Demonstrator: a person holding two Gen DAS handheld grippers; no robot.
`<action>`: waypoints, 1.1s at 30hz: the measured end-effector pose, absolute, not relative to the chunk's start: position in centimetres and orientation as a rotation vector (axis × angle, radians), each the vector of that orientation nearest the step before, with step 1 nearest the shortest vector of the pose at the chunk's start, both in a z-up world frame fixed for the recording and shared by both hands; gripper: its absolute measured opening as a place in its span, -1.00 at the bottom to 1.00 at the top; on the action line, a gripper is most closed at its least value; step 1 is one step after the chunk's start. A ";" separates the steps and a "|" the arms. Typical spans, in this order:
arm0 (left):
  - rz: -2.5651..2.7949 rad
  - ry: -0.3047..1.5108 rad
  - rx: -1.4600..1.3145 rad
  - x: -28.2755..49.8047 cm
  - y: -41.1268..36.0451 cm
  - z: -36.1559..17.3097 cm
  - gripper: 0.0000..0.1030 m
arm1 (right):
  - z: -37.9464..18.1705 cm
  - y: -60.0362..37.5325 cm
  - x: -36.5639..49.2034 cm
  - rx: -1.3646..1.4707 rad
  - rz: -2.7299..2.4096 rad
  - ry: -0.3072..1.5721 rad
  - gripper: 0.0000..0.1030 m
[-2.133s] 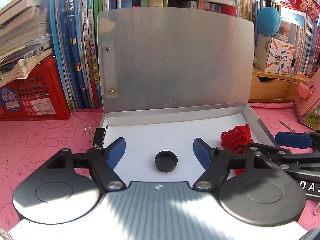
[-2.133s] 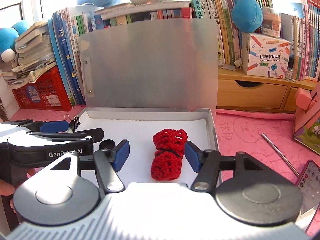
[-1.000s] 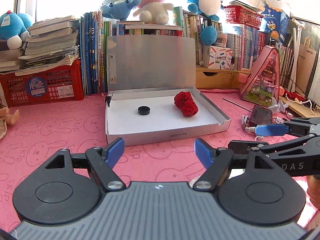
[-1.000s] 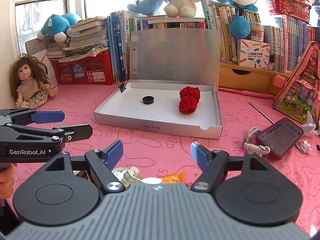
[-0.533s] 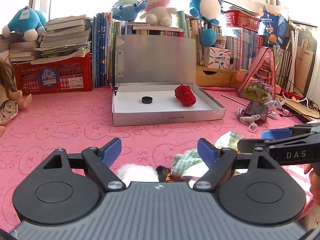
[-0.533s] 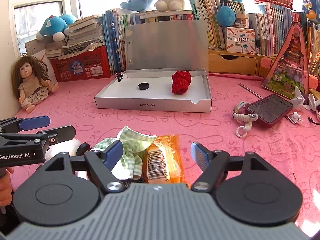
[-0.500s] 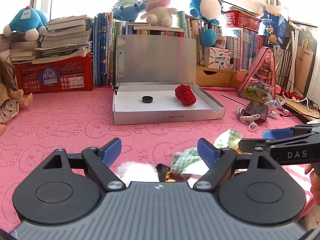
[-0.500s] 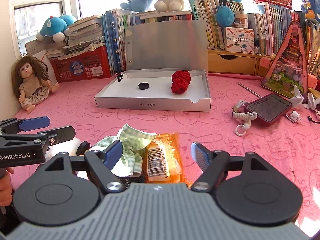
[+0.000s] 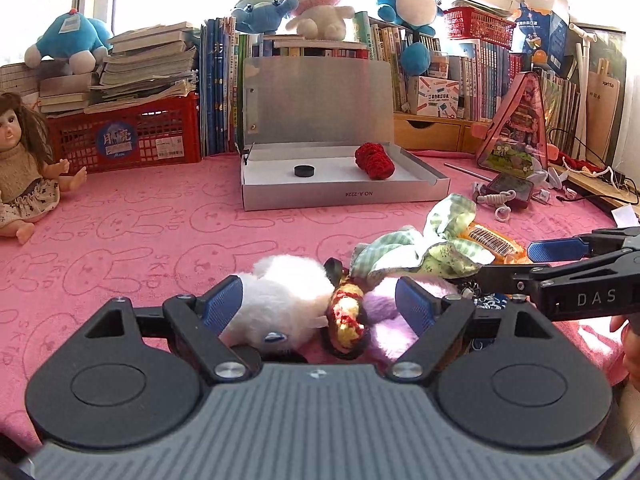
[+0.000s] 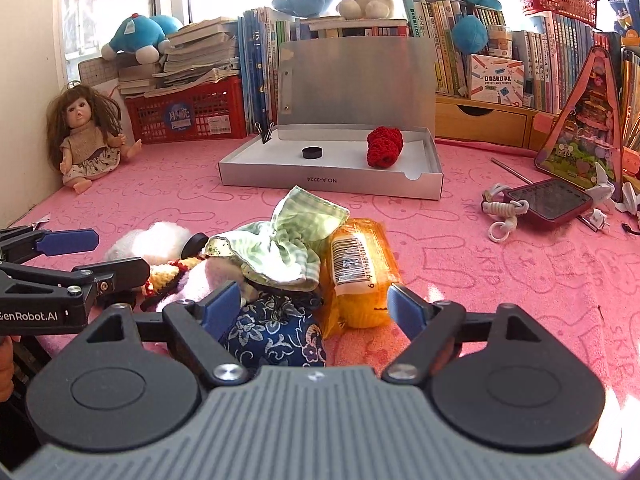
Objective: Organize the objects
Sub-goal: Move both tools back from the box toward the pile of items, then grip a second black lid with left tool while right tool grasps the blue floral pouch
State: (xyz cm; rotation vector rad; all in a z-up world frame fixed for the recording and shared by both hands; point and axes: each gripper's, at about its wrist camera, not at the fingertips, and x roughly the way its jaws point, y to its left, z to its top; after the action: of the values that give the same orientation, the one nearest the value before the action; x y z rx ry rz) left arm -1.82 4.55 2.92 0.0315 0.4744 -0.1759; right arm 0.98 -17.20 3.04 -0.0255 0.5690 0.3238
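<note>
An open grey box (image 9: 344, 196) (image 10: 328, 179) stands mid-table with its lid up; a black round cap (image 9: 303, 170) (image 10: 312, 153) and a red crocheted piece (image 9: 375, 159) (image 10: 385, 147) lie inside. A pile lies in front of me: a white fluffy toy (image 9: 280, 300) (image 10: 156, 240), a small yellow-red knitted figure (image 9: 347, 316), a green checked cloth (image 9: 424, 244) (image 10: 292, 236), an orange packet (image 9: 490, 238) (image 10: 356, 268) and a blue floral pouch (image 10: 276, 332). My left gripper (image 9: 318, 306) is open over the white toy and knitted figure. My right gripper (image 10: 314, 306) is open over the pouch and packet.
A doll (image 9: 20, 172) (image 10: 86, 136) sits at the left. A red crate (image 9: 128, 140) and books line the back. A red phone with a white cord (image 10: 548, 200), a metal rod (image 10: 510, 170) and a pink triangular case (image 10: 580, 120) lie to the right on the pink cloth.
Both grippers pulled back from the box toward the near pile and lowered over it. The cap and red piece stay in the box.
</note>
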 end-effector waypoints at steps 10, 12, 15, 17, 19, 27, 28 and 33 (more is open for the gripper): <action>-0.090 0.495 0.048 -3.2 6.2 1.4 0.68 | 1.6 -16.6 0.2 -0.021 0.324 0.603 0.72; -0.083 0.497 0.022 -3.3 6.9 1.4 0.67 | 1.5 -16.6 0.2 -0.012 0.325 0.608 0.72; -0.077 0.495 -0.004 -3.5 7.9 1.4 0.64 | 1.4 -16.5 0.1 -0.002 0.347 0.618 0.72; -0.068 0.502 -0.002 -3.6 8.2 1.3 0.48 | 1.2 -16.2 0.0 -0.003 0.364 0.624 0.72; -0.059 0.515 -0.004 -3.5 8.5 1.1 0.36 | 1.0 -15.9 -0.1 -0.015 0.375 0.630 0.72; -0.053 0.562 -0.024 -3.1 8.8 0.3 -0.01 | 0.6 -15.3 0.1 -0.029 0.368 0.660 0.71; -0.051 0.565 -0.025 -3.0 8.8 0.2 -0.02 | 0.5 -15.3 0.1 -0.026 0.369 0.663 0.71; -0.042 0.578 -0.057 -2.7 9.0 -0.1 -0.20 | 0.6 -15.4 0.2 -0.027 0.371 0.672 0.64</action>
State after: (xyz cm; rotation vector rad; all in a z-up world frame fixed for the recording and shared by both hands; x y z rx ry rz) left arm -2.71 9.04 -0.10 -0.0573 0.5781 -0.0421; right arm 0.19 -15.40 0.57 -0.0272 0.6722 0.3713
